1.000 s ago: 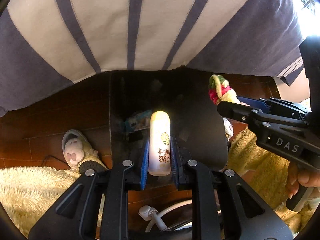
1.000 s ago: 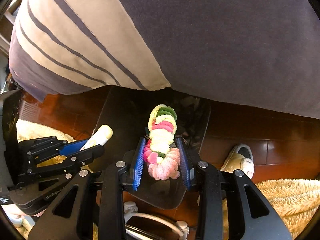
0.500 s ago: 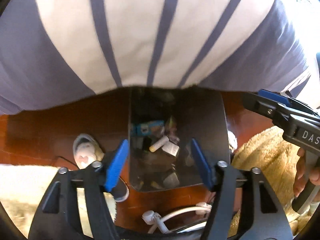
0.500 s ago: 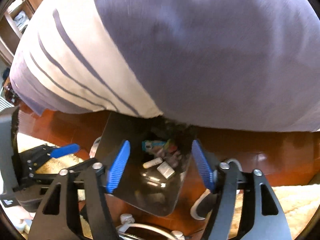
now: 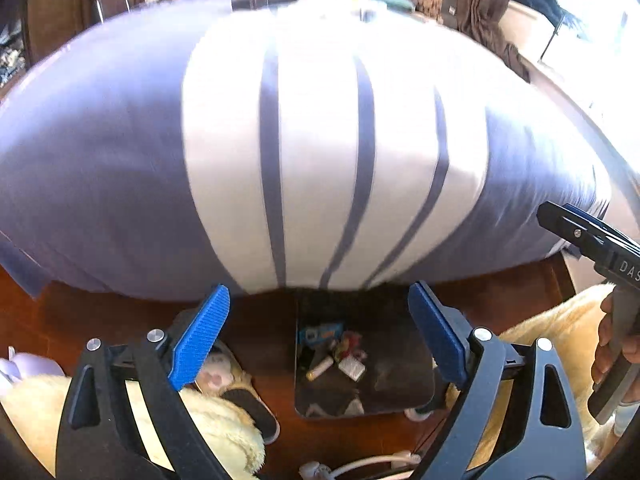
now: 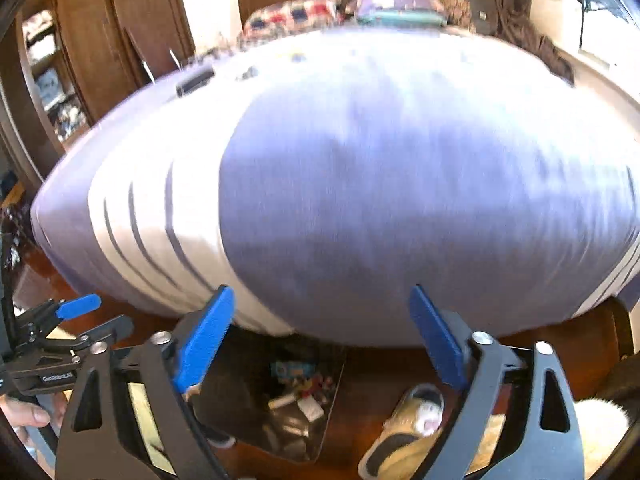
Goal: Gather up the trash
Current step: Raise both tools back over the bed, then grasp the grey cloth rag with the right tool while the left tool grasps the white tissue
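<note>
Left tongs (image 5: pixel 318 336) stood spread wide, blue pads (image 5: pixel 200 336) well apart, holding nothing. Right tongs (image 6: pixel 320 336) were likewise spread wide and empty. Both hung above the floor (image 5: pixel 100 320), a dark red-brown wood, directly over the bin.

Between the fingers in each view lay the black bin (image 5: pixel 400 360), rectangular, set on the floor with its far edge under the overhang of the bed. Trash (image 5: pixel 334 354) rested on the bin's bottom: a pale cylindrical tube (image 5: pixel 320 369), lying flat, its long axis diagonal from lower left to upper right in the left wrist view; just beside it a small white packet (image 5: pixel 352 368); beyond these a blue and orange wrapper (image 5: pixel 320 332) and a red and yellow item, too blurred to identify.

Left of the bin lay a slipper (image 5: pixel 224 376) on the floor, against a cream fleece rug (image 5: pixel 216 428). A second slipper (image 6: pixel 412 412) lay to the bin's right. A white cable (image 5: pixel 360 464) ran along the floor at the near edge.

Beyond stood the bed (image 5: pixel 280 160), covered in purple cloth with white and dark stripes, motion-blurred. Pillows (image 6: pixel 304 16) and a wooden headboard were farthest.
</note>
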Available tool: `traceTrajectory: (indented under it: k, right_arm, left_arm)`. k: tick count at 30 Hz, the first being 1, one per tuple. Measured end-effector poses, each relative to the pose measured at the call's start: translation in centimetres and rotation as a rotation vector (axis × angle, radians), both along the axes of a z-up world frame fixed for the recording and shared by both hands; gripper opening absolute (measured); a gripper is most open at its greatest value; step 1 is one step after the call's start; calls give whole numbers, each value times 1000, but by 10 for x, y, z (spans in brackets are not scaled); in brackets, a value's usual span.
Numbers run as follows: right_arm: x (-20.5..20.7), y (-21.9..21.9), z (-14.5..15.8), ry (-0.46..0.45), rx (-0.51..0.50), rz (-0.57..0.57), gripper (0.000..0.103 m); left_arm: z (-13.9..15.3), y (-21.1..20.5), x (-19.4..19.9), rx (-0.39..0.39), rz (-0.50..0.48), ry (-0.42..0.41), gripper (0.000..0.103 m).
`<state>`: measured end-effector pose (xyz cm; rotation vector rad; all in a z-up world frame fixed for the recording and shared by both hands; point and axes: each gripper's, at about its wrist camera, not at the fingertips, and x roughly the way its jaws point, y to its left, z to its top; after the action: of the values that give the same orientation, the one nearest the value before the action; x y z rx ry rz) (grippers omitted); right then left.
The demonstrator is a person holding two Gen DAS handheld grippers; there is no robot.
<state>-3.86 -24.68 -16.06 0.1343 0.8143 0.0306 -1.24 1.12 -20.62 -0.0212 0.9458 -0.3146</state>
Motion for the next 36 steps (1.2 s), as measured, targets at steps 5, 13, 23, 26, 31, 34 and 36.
traceTrajectory:
  k: [5, 13, 23, 26, 31, 34, 36]
  right_arm:
    - [6, -1, 38, -92, -20, 13, 96]
    - [38, 0, 76, -164, -60, 51, 96]
    - [90, 13, 91, -171, -99, 83, 96]
    - [109, 19, 90, -156, -98, 92, 96]
    - [143, 30, 83, -127, -97, 111, 96]
    - [167, 38, 77, -104, -83, 125, 95]
    - [181, 44, 74, -96, -74, 141, 95]
  left_arm:
    - [43, 4, 8, -1, 9, -79, 91]
    - [87, 15, 34, 20, 41, -171, 93]
    - [105, 23, 85, 49, 68, -203, 94]
    - [103, 27, 106, 47, 78, -194, 94]
    - [95, 33, 135, 47, 88, -169, 94]
    - [90, 33, 152, 46, 84, -153, 94]
    - [86, 31, 164, 46, 77, -140, 94]
